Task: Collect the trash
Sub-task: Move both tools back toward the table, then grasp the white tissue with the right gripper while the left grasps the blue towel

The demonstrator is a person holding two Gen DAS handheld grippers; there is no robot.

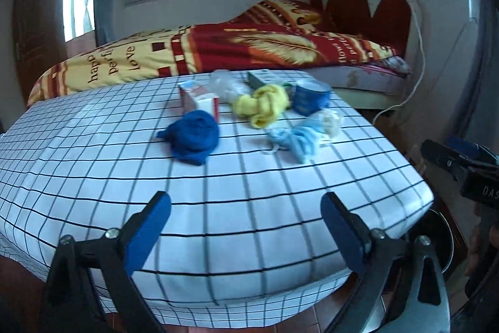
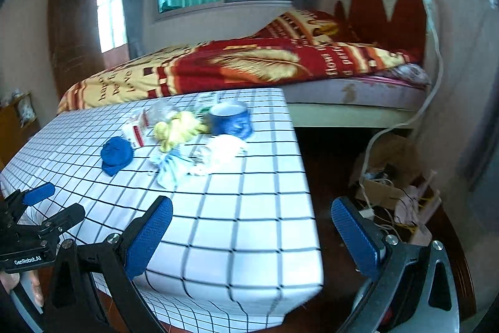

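A pile of trash lies at the far side of a table under a white checked cloth [image 1: 218, 208]. It holds a dark blue wad [image 1: 192, 136], a yellow wad [image 1: 262, 103], a pale blue and white crumple [image 1: 304, 133], a red-and-white carton [image 1: 199, 102], clear plastic [image 1: 223, 83] and a blue cup [image 1: 312, 97]. My left gripper [image 1: 246, 220] hangs open over the table's near edge, nothing between its fingers. My right gripper [image 2: 252, 227] is open too, at the table's near right corner, well short of the blue wad [image 2: 116, 155] and cup [image 2: 230, 120].
A bed with a red and yellow quilt [image 1: 218, 49] stands behind the table. A cardboard box with cables and clutter [image 2: 396, 192] sits on the floor to the table's right, with a white cord [image 2: 374, 139] running to it. A wooden door [image 2: 71, 39] is at far left.
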